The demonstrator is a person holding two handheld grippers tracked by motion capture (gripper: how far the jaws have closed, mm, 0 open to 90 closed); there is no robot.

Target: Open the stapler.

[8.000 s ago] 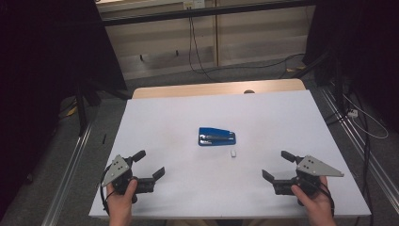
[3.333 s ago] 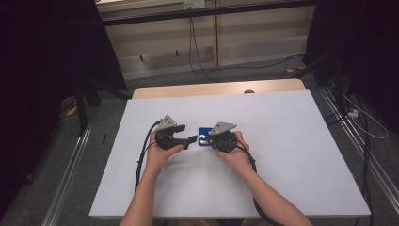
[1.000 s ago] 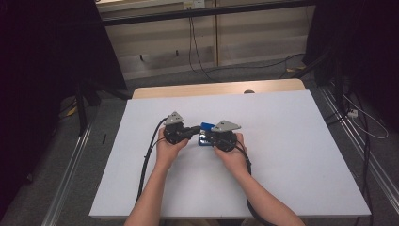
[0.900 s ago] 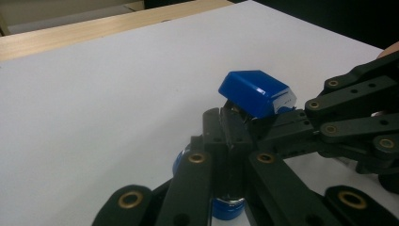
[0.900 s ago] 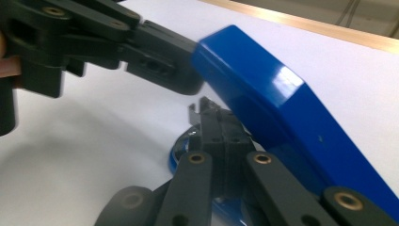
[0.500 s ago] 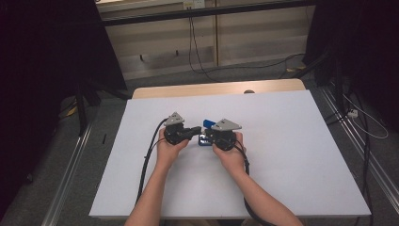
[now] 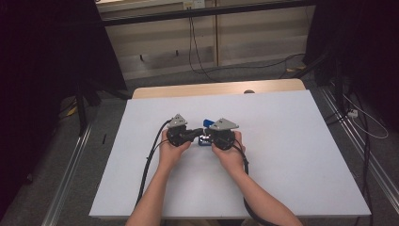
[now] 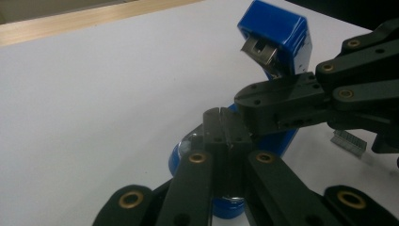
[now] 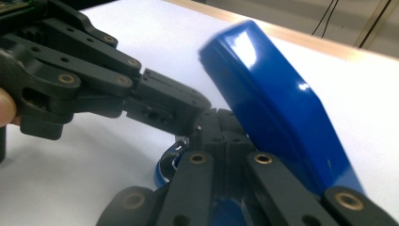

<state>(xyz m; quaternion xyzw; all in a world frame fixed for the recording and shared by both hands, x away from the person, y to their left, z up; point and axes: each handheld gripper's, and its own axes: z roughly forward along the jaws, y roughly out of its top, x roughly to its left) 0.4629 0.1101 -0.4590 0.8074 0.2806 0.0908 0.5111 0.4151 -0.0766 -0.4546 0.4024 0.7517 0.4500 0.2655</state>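
At the table's [image 7: 291, 165] centre I hold a blue stapler [image 8: 277, 35], top swung up. My left gripper [image 8: 225, 129] clenches its base; my right gripper [image 9: 217, 127] too. A slip could snap it shut.

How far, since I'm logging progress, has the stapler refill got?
Done: the blue stapler has its top swung open. In hand: the left gripper and right gripper, both shut, press at its base. Left: the staple strip lies on the table, apparently not yet loaded.
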